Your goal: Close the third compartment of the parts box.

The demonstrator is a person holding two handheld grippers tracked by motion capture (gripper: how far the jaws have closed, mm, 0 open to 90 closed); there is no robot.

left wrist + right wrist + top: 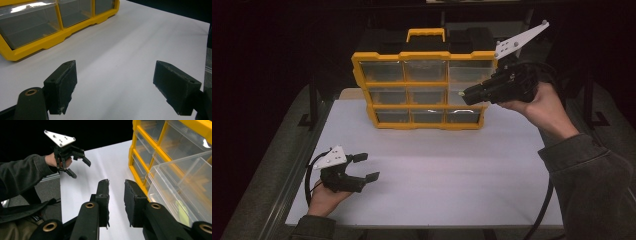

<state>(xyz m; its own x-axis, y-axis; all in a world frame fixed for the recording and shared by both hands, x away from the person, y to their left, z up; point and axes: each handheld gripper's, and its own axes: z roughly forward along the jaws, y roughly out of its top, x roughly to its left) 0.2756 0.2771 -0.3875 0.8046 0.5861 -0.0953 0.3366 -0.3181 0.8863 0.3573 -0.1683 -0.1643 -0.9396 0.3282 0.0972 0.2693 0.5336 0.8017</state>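
Note:
A yellow organizer [425, 55] with several clear drawers stands upright at the back of the white table [437, 170]. My right gripper [467, 94] is held level in the air at the organizer's right column, its tips at the middle drawer. In the right gripper view that clear drawer [180, 185] sticks out of the yellow frame [136, 135], just right of my right gripper [117, 187]. Its jaws stand a narrow gap apart with nothing between them. A small yellow-green thing [182, 211] lies in the drawer. My left gripper [366, 166] rests low at the table's front left, open and empty.
In the left gripper view the organizer's lower corner [50, 41] lies to the upper left of the left gripper [115, 85], with bare white table ahead. Dark table frames and rails flank the white board. A black cable [542, 210] trails from the right hand.

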